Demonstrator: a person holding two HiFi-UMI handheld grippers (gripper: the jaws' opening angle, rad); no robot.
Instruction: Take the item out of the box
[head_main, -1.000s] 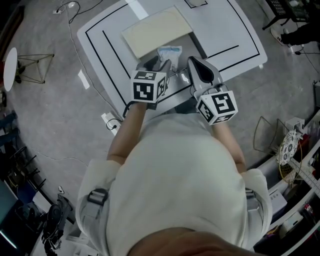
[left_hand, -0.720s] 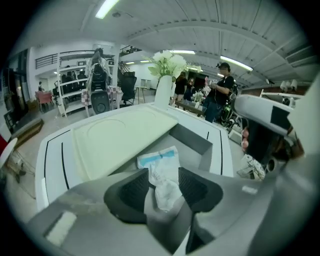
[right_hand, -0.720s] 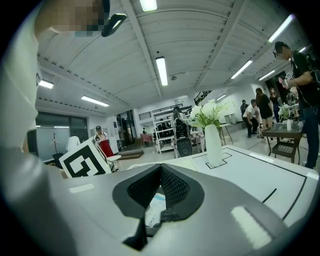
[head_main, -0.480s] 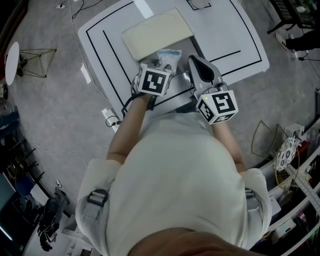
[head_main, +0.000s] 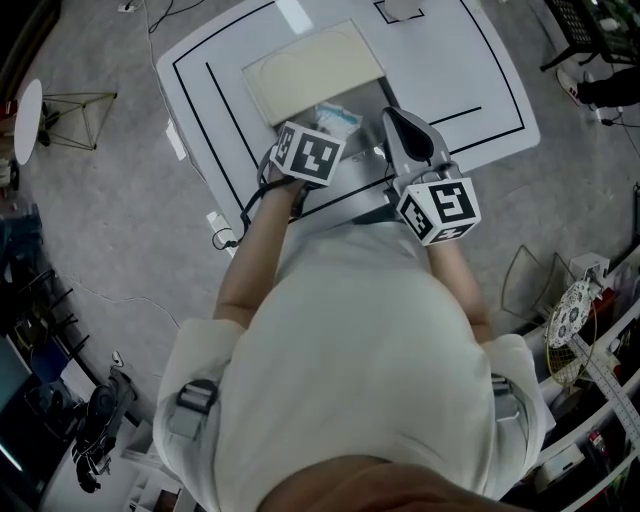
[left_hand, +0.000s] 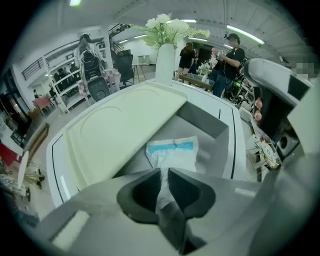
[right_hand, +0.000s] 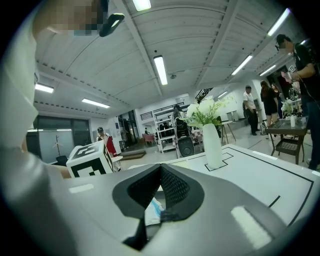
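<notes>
1. The left gripper (left_hand: 165, 176) is down in the open box (left_hand: 214, 124), its jaws pinched together on the near edge of the white packet with a blue band (left_hand: 172, 152).
2. The packet lies on the box floor, beside the cream lid (left_hand: 120, 125) that rests flat on the box's left side, and it has not been lifted out yet.
3. The right gripper (right_hand: 160, 170) hangs just right of the box with its jaws closed tip to tip on nothing. The packet shows only as a sliver behind them.
4. To do this step well, I'd say keep the pinch firm and draw the packet straight up. The bite is on a thin edge, so a sideways tug could let the soft wrapper slip free.
5. The lift should take it above the grey wall and away from the lid before it swings out over the desk (head_main: 450, 60).
6. The right gripper looks best left parked where it is, unless the box starts to shift.
7. Compared with a second ago, the left gripper has pushed forward from the desk's near edge into the box, and its marker cube is now tipped over the packet.
8. The right gripper has barely moved, and the packet sits in the same spot.
</notes>
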